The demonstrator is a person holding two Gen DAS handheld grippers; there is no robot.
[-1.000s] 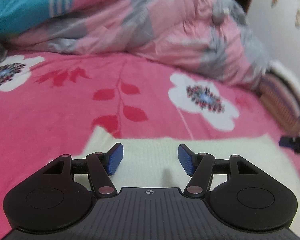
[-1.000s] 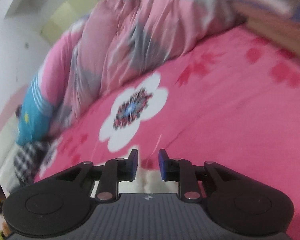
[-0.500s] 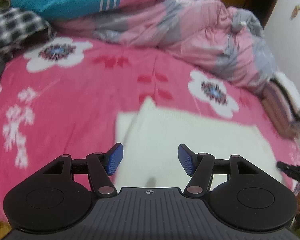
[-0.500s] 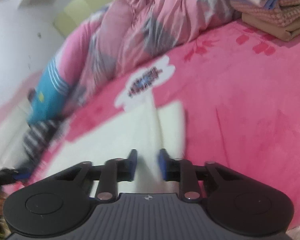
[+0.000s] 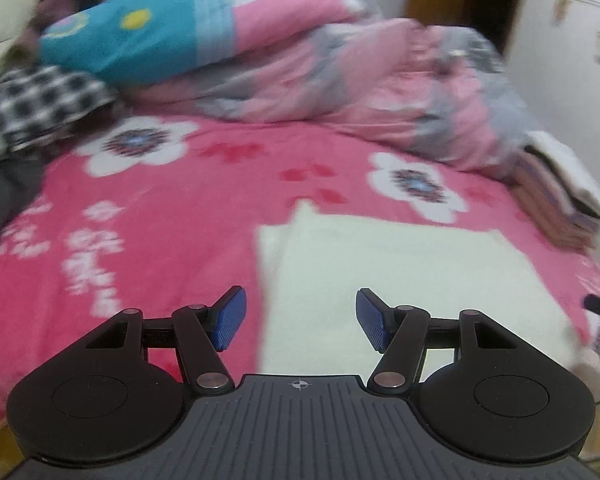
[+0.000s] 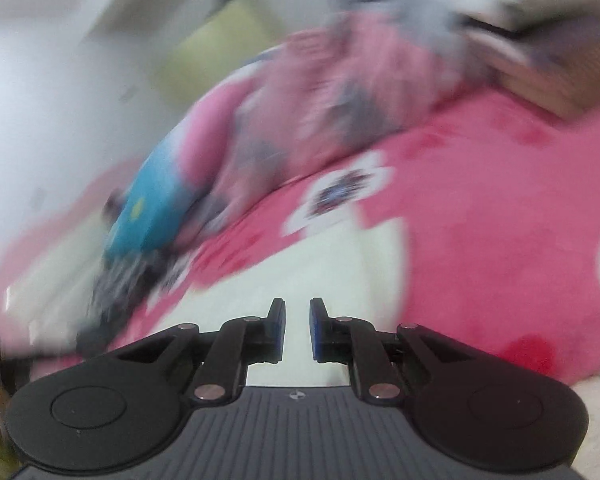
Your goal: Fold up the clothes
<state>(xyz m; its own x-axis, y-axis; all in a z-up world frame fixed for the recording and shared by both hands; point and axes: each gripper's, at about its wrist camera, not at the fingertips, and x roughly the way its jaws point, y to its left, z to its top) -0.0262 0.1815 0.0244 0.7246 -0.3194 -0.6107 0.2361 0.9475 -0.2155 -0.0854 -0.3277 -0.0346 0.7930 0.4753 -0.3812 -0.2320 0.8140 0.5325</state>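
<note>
Presently: left gripper (image 5: 298,318) spread wide, blue pads (image 5: 229,319) bare, grasping nothing, above near edge of flat cream-white folded garment (image 5: 400,280). Right gripper (image 6: 297,330) narrowed after closing moments ago, slim gap remains, no cloth pinched between; its view heavily blurred. Garment lies on pink flower-print bedspread (image 5: 172,220), near edge toward the right. Beyond: stack of folded textiles (image 5: 560,196) far right, black-and-white checked cloth (image 5: 44,104) far left, bunched pink-grey quilt (image 5: 360,100) and blue-pink pillow (image 5: 160,40) at rear.
</note>
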